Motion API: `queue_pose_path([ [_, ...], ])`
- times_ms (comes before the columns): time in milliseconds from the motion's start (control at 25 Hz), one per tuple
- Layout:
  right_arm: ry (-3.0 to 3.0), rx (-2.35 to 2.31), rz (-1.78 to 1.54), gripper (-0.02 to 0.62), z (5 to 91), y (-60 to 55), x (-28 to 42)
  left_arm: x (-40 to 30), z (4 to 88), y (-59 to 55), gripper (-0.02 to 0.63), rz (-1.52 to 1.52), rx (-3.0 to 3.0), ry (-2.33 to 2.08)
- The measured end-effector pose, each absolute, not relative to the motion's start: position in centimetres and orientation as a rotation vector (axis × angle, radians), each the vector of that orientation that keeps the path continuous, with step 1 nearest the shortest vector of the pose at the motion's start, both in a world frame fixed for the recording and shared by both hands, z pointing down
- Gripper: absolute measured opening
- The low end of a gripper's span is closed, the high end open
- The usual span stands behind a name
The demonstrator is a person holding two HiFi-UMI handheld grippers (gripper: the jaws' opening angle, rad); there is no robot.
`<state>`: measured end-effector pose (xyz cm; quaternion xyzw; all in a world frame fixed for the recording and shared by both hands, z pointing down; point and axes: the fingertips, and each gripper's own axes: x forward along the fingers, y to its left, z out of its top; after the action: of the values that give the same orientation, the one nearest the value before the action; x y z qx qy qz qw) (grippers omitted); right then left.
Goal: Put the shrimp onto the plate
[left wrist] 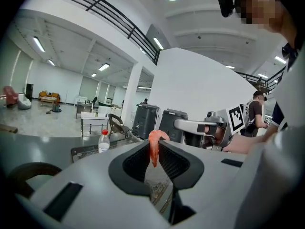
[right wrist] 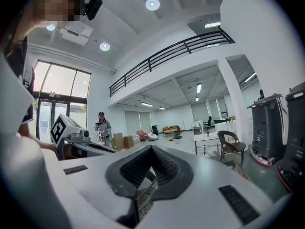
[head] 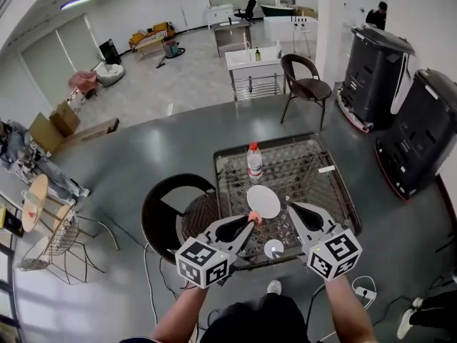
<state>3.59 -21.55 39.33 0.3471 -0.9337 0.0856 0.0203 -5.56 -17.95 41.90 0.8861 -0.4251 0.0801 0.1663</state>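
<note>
An orange-pink shrimp (head: pixel 255 219) is pinched between the tips of my left gripper (head: pixel 250 223), just off the near-left rim of the white plate (head: pixel 263 201). In the left gripper view the shrimp (left wrist: pixel 153 151) hangs tail-down between the jaws of the left gripper (left wrist: pixel 154 142), above the table. My right gripper (head: pixel 290 207) hovers at the plate's near-right edge. Its jaws in the right gripper view (right wrist: pixel 151 150) meet at the tips with nothing between them. The plate does not show in either gripper view.
A water bottle (head: pixel 254 160) with a red cap stands behind the plate on the glass-topped wicker table (head: pixel 314 170). A small white round dish (head: pixel 274 248) lies near the front edge. A dark wicker chair (head: pixel 171 213) stands at the table's left.
</note>
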Motion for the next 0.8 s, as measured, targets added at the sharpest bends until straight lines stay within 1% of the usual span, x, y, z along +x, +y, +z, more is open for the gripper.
queue_pose_path([
  [440,-2.888,1.026,0.328,0.005,42.2,-25.2,3.5,-4.9,44.5,-21.6,0.064,0.310,2.460,-1.262],
  [800,-2.760,1.046,0.342,0.005,45.7,-26.3,1.5,-5.4,49.6,-25.6,0.064,0.431,2.473,-1.158],
])
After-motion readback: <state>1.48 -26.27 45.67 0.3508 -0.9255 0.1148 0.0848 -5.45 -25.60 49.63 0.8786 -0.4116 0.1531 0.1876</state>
